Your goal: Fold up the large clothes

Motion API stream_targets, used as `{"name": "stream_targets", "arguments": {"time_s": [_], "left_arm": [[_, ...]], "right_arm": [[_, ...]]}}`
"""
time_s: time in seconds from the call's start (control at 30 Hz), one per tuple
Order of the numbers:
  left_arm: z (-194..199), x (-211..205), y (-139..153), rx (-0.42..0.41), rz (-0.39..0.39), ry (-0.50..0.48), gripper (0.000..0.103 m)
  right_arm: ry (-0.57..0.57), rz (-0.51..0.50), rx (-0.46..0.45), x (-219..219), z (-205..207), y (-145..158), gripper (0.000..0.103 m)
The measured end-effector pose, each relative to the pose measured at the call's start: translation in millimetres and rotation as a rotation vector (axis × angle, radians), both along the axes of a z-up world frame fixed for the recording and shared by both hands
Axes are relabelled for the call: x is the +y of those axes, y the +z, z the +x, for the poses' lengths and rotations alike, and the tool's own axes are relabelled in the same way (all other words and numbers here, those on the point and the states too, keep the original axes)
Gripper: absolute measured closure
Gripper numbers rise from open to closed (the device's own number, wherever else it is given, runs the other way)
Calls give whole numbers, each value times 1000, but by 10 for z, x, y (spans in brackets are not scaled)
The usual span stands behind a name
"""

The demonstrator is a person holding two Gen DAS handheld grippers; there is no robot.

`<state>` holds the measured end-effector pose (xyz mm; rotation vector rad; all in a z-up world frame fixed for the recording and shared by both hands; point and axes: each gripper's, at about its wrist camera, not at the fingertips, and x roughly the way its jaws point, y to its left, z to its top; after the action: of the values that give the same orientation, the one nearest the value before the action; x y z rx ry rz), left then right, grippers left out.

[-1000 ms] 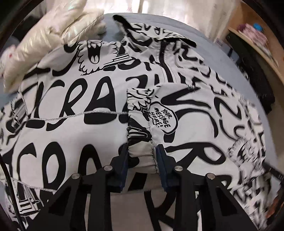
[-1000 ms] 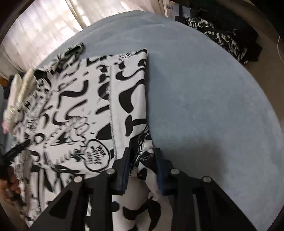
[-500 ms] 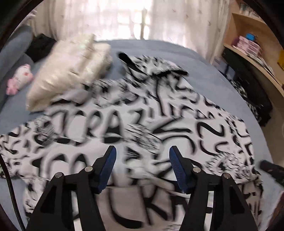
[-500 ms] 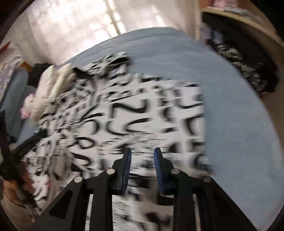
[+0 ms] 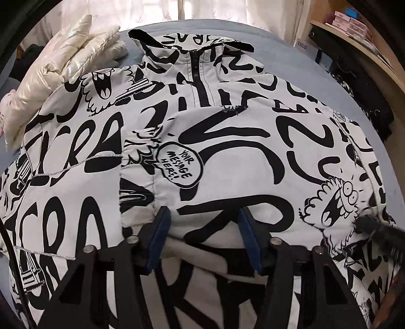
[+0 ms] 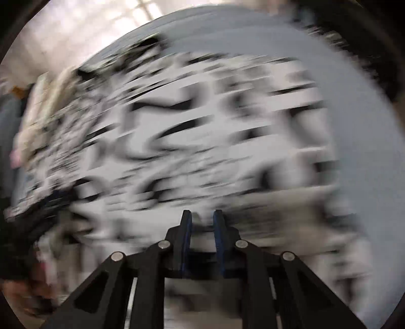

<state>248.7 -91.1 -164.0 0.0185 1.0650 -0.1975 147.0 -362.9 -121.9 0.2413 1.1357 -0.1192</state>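
While the printed jacket point(image 5: 227, 141) is lying spread on the blue bed point(image 5: 286, 48), collar far, the left gripper point(image 5: 203, 227) is hovering over its folded sleeve point(image 5: 157, 177), jaws apart, closing, empty. The right gripper point(image 6: 201, 222) is narrowing, nothing visibly pinched; view blurred.

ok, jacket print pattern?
White jacket with black graffiti lettering and cartoon doodles; clearest in left wrist view.

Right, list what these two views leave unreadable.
- Right wrist view: motion blur smears the printed jacket; whether the closing right gripper has cloth between its pads is unclear.
- Left wrist view: the closing left gripper covers the jacket's near hem.
- Shelf boxes: too small.
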Motion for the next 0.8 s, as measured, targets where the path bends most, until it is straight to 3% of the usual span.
{"name": "stream_targets", "arguments": {"time_s": [0.03,0.07,0.1,0.17,0.37,0.67,0.8], "left_arm": [[2,19,6,3,-7,2,52],[1,41,10,6,-12,4,54],[1,46,9,8,-17,3,54],[-5,34,9,7,-15,3,54],[45,52,-2,12,-4,0,54],[64,25,3,51,0,3,52],[72,38,68,75,-33,9,41]], "right_arm": [[-38,-33,-5,-145,-44,11,92],[-63,-8,-12,-323,-98,9,101],[-74,40,-12,-457,-132,-10,103],[-85,122,-22,-597,-189,-24,103],[-55,-42,-3,-323,-139,-20,103],[-70,28,-16,-399,-154,-47,101],[-68,0,11,-337,-120,-7,100]]}}
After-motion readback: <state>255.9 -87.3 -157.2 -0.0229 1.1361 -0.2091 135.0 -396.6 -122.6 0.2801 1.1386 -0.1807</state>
